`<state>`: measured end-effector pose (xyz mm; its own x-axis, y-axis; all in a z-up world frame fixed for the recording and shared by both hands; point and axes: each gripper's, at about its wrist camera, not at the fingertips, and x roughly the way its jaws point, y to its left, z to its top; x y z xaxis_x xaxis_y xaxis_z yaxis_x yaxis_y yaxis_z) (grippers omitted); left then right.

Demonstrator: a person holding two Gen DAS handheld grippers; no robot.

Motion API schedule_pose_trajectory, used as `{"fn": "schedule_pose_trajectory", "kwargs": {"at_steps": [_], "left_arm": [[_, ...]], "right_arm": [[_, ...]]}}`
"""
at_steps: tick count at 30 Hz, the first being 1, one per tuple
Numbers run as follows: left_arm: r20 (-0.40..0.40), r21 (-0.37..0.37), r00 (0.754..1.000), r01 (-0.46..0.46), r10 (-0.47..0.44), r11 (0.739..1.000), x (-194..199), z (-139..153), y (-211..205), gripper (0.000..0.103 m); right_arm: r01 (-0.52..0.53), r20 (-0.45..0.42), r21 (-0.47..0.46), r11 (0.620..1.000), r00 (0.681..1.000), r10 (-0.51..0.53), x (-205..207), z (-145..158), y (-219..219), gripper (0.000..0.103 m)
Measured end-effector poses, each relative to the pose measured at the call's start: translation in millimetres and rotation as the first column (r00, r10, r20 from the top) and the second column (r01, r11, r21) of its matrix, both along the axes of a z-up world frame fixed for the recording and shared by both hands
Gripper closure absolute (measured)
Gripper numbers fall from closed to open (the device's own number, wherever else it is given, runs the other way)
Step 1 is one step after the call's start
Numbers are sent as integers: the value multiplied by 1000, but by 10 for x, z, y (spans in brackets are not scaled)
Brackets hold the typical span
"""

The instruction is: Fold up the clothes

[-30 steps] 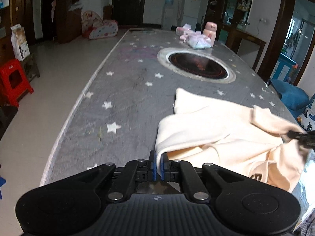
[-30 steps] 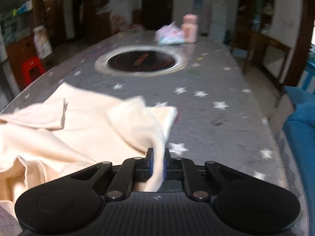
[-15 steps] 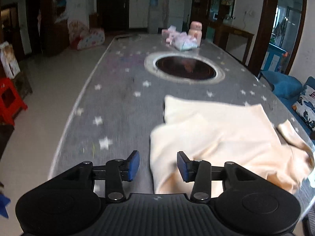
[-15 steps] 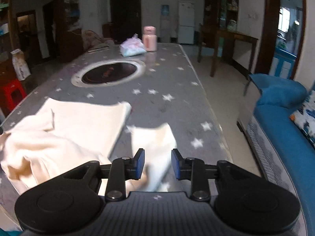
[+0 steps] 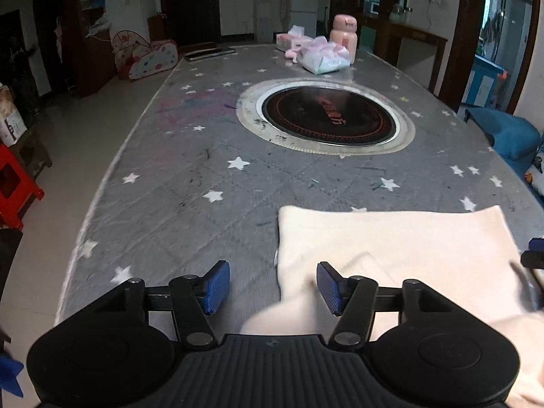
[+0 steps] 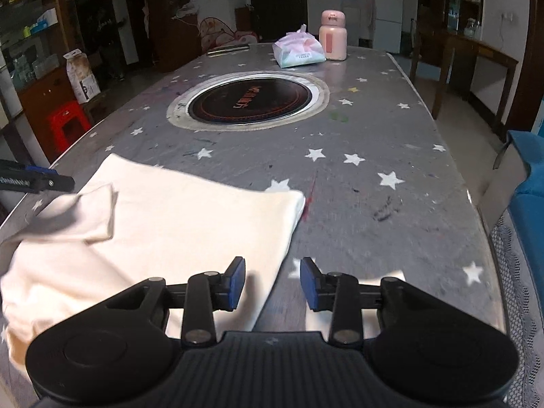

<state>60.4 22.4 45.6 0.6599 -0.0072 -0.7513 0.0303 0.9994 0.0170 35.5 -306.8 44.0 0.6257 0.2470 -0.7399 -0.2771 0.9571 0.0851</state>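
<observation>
Stool [image 5: 15, 187], red plastic, on the floor at far left beside the star-printed grey table [image 5: 163, 183]. Left gripper [image 5: 272, 285] with blue pads spread wide and nothing between them, wider than half a second ago; a second ago clamped on the cloth's edge. Cream garment [image 5: 391, 241] now lying flat on the near end of the table, far edge straight, left edge running down between the left fingers; earlier bunched and lifted at this corner. Small folded flap [image 6: 91, 217] resting on top near the left side, likely a sleeve. Induction cooktop [image 5: 329, 115] set into the table beyond the garment, well apart from it. Tissue pack [image 6: 297, 51] and pink bottle [image 6: 333, 35] side by side at the far end, unchanged. Right gripper [image 6: 272, 284] likewise parted and empty, above the garment's right edge and bare table; shut on a fold a second ago. Blue sofa [image 6: 530, 183] at far right.
</observation>
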Motion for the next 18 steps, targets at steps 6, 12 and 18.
{"fn": "schedule_pose_trajectory", "kwargs": {"at_steps": [6,12,18], "left_arm": [[-34,18,999,16,-16,1000,280,-161,-38,50],[-18,18,999,47,-46,999,413,-160,-75,95],[5,16,999,52,-52,999,587,-121,-87,100]], "right_arm": [[13,-35,9,1000,999,-12,309,-108,0,68],[25,-52,37,999,998,-23,503,-174,0,97],[17,-5,-19,1000,1000,-17,723,-69,109,100]]}}
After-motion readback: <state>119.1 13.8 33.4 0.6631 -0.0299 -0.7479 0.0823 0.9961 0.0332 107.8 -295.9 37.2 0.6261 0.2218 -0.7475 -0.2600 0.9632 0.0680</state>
